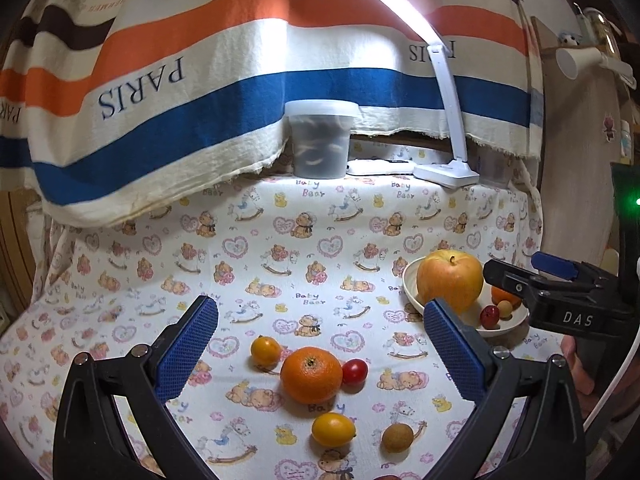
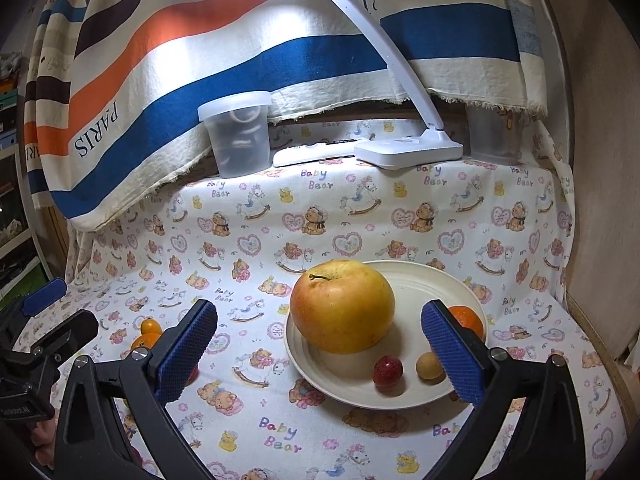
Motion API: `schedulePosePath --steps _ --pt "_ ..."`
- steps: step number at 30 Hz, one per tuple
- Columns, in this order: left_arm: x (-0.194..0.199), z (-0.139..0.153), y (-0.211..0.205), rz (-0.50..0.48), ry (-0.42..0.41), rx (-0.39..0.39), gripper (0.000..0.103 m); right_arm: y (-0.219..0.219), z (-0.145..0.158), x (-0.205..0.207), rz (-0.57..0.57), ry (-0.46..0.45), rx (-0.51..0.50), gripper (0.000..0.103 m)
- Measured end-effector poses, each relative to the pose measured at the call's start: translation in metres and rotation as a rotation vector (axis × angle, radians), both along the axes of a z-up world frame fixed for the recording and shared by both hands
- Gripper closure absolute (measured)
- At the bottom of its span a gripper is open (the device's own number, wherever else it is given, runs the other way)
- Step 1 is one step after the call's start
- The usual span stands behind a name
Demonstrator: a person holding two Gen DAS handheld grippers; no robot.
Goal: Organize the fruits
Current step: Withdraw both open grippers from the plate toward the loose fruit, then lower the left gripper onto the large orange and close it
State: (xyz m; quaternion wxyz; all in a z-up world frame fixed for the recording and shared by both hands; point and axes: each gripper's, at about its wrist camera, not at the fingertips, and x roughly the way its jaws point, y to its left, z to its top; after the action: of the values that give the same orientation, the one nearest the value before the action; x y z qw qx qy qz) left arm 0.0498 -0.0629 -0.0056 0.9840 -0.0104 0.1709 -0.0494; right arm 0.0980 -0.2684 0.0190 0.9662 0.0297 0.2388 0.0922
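Blue ribbed pads on my left gripper (image 1: pixel 320 344) stand wide apart, empty, above loose fruit on printed cotton cloth (image 1: pixel 280 240): small yellow-orange kumquat (image 1: pixel 265 351), dimpled round mandarin (image 1: pixel 311 374), glossy red cherry tomato (image 1: pixel 354 372). My right gripper (image 2: pixel 319 346), also spread and empty, frames cream round plate (image 2: pixel 420 276) holding smooth yellow-red apple (image 2: pixel 342 306), small red fruit (image 2: pixel 387 370), tan ball-shaped fruit (image 2: pixel 429 365).

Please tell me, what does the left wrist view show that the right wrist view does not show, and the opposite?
Only the left wrist view shows the cherry tomato, the brown longan-like fruit and the yellow kumquat on the cloth. Only the right wrist view shows the whole plate rim. Both show the apple, the lamp and the lidded container. Both claws are open.
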Motion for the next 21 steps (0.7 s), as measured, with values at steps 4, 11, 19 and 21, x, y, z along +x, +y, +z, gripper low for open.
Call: schedulePosePath --steps 4,11,19,21 --pt "0.001 -0.003 -0.001 0.006 0.005 0.007 0.001 0.001 -0.001 0.0 -0.002 0.0 -0.002 0.0" --pt "0.006 -0.002 -0.003 0.018 0.052 0.047 0.001 0.003 -0.005 0.003 0.008 0.026 -0.003 0.0" --pt "0.023 -0.001 0.011 0.013 0.265 0.017 0.001 0.008 -0.007 0.003 0.026 0.046 -0.02 0.0" --pt "0.024 -0.003 0.011 0.005 0.296 0.018 0.001 0.01 -0.007 0.002 0.035 0.048 -0.023 0.0"
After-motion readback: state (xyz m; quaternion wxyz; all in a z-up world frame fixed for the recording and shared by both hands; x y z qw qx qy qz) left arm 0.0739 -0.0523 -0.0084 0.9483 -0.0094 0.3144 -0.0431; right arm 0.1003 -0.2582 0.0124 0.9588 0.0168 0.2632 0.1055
